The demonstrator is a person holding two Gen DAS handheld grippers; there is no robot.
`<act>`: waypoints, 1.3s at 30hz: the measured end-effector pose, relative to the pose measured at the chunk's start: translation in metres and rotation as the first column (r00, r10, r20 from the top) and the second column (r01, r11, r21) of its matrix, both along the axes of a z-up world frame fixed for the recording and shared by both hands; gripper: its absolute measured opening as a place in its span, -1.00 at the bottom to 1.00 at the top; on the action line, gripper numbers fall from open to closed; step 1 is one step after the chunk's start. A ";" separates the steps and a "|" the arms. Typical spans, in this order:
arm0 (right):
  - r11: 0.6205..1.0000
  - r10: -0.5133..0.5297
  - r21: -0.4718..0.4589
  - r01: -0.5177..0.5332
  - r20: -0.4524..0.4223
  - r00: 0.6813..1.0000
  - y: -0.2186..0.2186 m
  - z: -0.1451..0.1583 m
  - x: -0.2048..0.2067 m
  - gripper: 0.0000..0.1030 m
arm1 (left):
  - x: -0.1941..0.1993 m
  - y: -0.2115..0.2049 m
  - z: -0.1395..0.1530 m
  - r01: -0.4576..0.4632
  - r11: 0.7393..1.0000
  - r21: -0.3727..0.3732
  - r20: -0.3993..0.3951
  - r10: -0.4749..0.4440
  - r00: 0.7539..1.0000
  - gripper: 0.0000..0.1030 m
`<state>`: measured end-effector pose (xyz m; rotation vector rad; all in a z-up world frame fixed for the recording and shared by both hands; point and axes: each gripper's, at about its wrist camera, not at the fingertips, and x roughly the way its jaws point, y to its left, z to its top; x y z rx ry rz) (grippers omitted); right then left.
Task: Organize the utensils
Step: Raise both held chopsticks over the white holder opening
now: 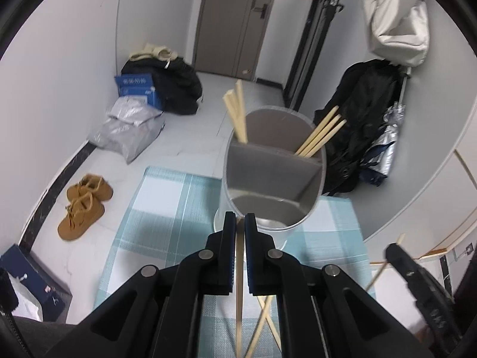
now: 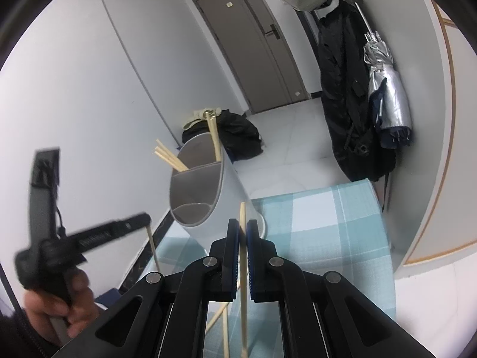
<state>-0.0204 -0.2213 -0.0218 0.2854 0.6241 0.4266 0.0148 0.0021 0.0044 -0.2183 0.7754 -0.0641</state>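
Note:
A grey round holder with divided compartments stands on a blue-checked mat. Chopsticks lean in its two rear compartments; the front compartment is bare. My left gripper is shut on one chopstick just before the holder's near rim. My right gripper is shut on another chopstick, right of the holder. Each gripper shows in the other's view: the right, the left, blurred, held by a hand. Loose chopsticks lie crossed on the mat below.
On the floor beyond the table lie brown shoes, plastic bags, a blue box and a black bag. A dark coat and a silver umbrella hang at the right wall. A door is behind.

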 end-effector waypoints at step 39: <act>0.998 0.043 -0.041 -0.039 0.109 0.993 0.025 0.028 -0.038 -0.92 | -0.040 -0.016 0.038 0.112 0.993 0.019 0.057 -0.113 0.992 -0.95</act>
